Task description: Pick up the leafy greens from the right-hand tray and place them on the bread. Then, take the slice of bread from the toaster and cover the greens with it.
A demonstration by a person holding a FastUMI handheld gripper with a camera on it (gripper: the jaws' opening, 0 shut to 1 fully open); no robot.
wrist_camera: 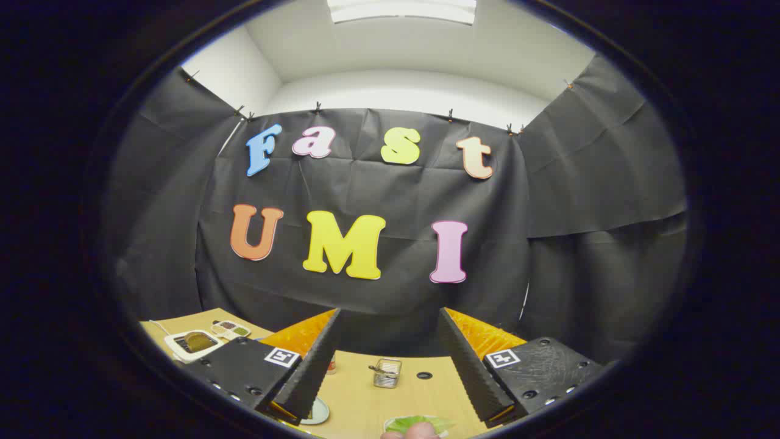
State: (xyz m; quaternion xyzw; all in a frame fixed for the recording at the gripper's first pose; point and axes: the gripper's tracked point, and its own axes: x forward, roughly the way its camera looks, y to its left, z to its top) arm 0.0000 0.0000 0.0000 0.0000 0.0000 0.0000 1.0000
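Booth w/ black cloth walls, wooden table (365, 396) low in gripper view – task looks barely begun.

Gripper view: gripper (389, 360) held high & level, fingers wide apart, gripping nothing. Leafy greens (415, 423) on a small tray (390, 422) at 6 o'clock, between the fingers but well below them; something pinkish, maybe a fingertip, touches their near edge. White toaster (192, 345) w/ a bread slice (196, 341) at 9 o'clock, beyond the left finger. Wire basket (387, 372) at 12, ahead between the fingers. Left to do, I'd judge: grab greens, lay on bread, cover w/ toaster slice.

Wooden table (365, 396): toaster (194, 344), wire basket (387, 372), greens tray (419, 423).
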